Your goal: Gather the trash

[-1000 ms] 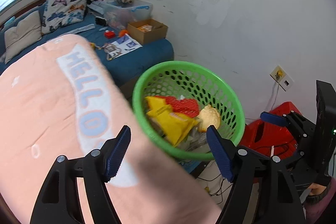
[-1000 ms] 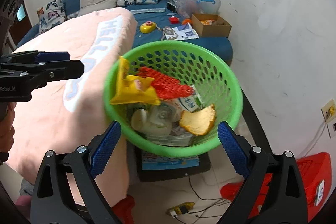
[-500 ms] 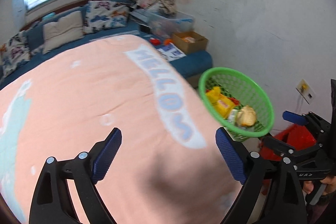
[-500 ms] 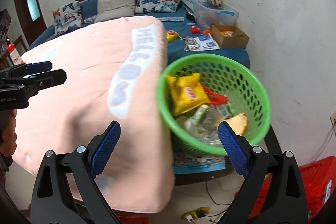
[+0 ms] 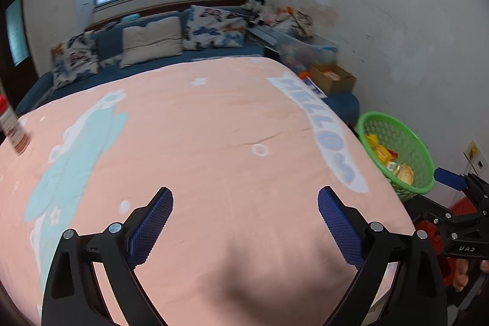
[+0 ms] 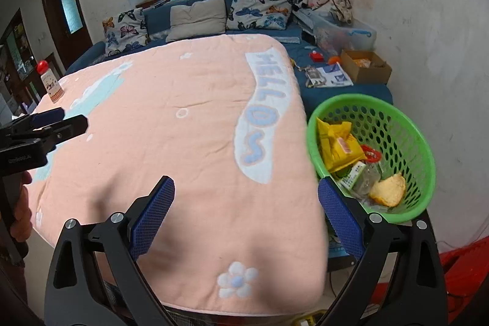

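Both grippers are drawing back from the green basket (image 6: 371, 156), which filled the middle of each wrist view a second ago and is now lying at the right side of both. Left gripper (image 5: 245, 226): its jaws are opening wide, with nothing between the blue pads (image 5: 151, 226), and it is hovering over the pink blanket (image 5: 198, 158) near that blanket's near edge. Right gripper (image 6: 246, 216): its jaws are standing wide apart and empty, hanging over the blanket's near right corner, just beside the basket. Basket: it is sitting off the blanket's right edge, below it, and is holding a yellow wrapper (image 6: 337, 144), a red mesh piece (image 6: 371, 152), a piece of bread (image 6: 388, 190) and other packaging too jumbled to tell apart. Far left edge of the blanket: a red-capped bottle (image 6: 50, 81) is standing upright. A person's hand (image 6: 21, 213) is holding the left gripper's handle.
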A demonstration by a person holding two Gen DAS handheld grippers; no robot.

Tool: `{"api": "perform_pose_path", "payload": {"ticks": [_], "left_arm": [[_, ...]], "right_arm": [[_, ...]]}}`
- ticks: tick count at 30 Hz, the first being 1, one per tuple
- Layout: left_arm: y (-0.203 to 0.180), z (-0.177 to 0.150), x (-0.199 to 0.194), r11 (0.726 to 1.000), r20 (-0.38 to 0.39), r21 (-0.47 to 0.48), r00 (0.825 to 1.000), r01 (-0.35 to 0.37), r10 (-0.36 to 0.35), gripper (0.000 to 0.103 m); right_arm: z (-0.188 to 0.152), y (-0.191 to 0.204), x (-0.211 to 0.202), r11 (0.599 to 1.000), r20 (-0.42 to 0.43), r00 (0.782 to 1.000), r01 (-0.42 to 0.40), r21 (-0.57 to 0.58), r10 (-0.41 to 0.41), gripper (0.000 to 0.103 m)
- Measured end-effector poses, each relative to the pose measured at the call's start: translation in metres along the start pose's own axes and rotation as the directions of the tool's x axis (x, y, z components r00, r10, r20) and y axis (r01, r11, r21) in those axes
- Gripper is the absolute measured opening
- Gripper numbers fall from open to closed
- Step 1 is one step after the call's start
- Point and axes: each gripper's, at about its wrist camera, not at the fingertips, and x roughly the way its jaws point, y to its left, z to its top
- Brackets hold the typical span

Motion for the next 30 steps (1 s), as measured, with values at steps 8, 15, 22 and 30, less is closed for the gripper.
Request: {"api": "perform_pose_path", "payload": {"ticks": [8,15,22,30], "left_arm": [[0.019,-0.016,-0.021,0.995,0.047,-0.008,0.994,-0.102,0.102,0.094],[0.017,-0.023,-0.025,0.993,0.058,-0.014,0.992,-0.114,0.115,0.094],[0.010,-0.026,-0.022,0.992,0.057,-0.020,0.991,-0.123,0.124,0.094],[0.011,-0.038,-0.027,0.986,0.064,-0.034,0.984,-0.165,0.167,0.094]], "right_arm": [[-0.006,0.024,-0.002,1.000,0.022,1.000,0.021,-0.019,-0.021,0.095],[-0.014,0.024,-0.008,0.998,0.037,0.998,0.053,-0.014,-0.053,0.096],[-0.021,0.020,-0.013,0.998,0.041,0.997,0.063,0.000,-0.063,0.096],[-0.024,0.027,-0.010,0.999,0.038,0.998,0.046,-0.014,-0.045,0.096]]}}
